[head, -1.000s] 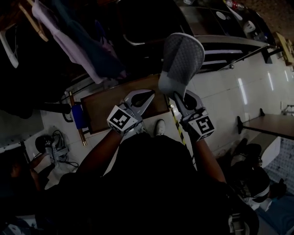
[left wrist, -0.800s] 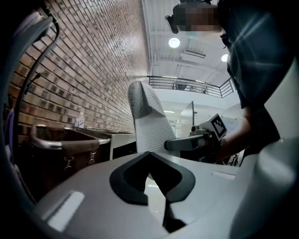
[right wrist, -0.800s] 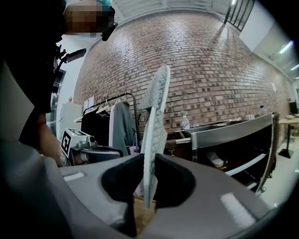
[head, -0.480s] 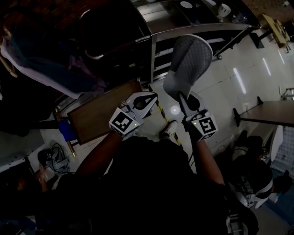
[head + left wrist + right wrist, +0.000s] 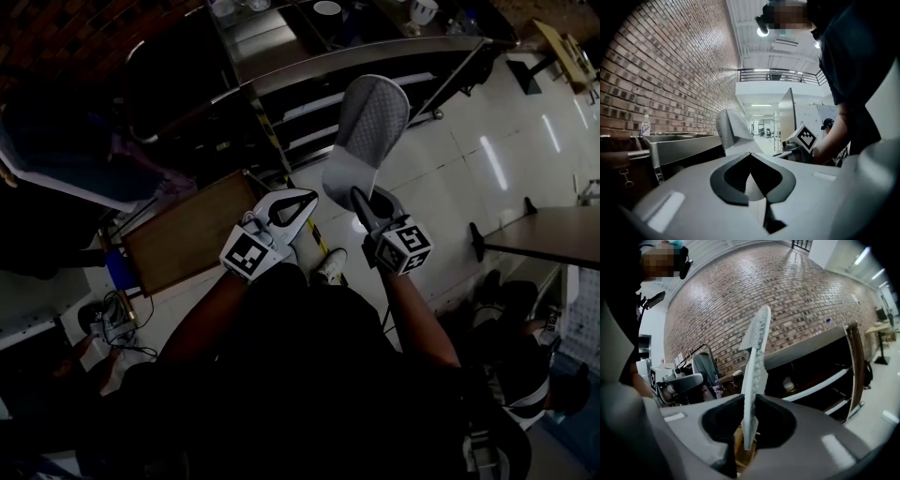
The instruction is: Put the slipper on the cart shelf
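Only right gripper view shows slipper (image 5: 755, 352) btwn claw (image 5: 751, 401).

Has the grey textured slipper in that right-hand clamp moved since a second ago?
Yes. The grey slipper, held in the right gripper, has left the brown wooden board on the floor and now sits before the steel cart shelves.

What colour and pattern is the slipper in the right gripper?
Pale grey slipper, fine dotted grid texture across its broad face; clearest in the head view.
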Action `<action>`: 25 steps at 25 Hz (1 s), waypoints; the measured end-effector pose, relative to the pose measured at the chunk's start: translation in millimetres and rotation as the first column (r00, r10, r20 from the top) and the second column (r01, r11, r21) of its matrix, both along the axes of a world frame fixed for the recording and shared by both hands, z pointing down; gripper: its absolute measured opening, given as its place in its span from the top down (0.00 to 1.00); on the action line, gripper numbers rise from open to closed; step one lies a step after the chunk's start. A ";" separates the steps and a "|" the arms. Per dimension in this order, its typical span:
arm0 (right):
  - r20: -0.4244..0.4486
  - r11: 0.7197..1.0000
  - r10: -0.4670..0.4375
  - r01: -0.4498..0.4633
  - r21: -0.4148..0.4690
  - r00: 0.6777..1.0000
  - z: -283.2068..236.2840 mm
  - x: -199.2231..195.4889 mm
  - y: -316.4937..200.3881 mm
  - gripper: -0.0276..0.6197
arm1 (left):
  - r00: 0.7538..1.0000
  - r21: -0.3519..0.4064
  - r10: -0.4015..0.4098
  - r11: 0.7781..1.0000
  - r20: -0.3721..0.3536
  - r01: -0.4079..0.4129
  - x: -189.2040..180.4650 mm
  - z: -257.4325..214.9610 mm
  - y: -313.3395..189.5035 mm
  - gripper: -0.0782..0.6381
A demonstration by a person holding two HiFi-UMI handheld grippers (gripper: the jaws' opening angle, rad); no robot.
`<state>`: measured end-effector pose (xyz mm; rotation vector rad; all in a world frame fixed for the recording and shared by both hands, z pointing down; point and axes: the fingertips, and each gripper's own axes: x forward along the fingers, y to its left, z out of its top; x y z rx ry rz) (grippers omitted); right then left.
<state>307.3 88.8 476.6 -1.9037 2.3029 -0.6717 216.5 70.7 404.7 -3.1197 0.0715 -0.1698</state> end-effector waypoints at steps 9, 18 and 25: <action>0.263 0.983 0.002 0.046 -0.177 0.965 60.1 0.7 -26.1 0.86 | 0.999 -0.022 0.032 0.999 0.010 -0.032 26.1 7.7 -29.7 0.89; 0.456 0.930 0.036 0.137 -0.341 0.889 123.3 -42.5 -65.5 0.86 | 0.998 -0.057 0.054 0.997 -0.033 -0.056 14.0 18.8 -75.0 0.89; 0.520 0.880 0.003 0.245 -0.407 0.854 146.9 -44.3 -100.8 0.86 | 0.999 -0.075 0.019 0.997 -0.029 -0.021 6.2 28.6 -97.3 0.89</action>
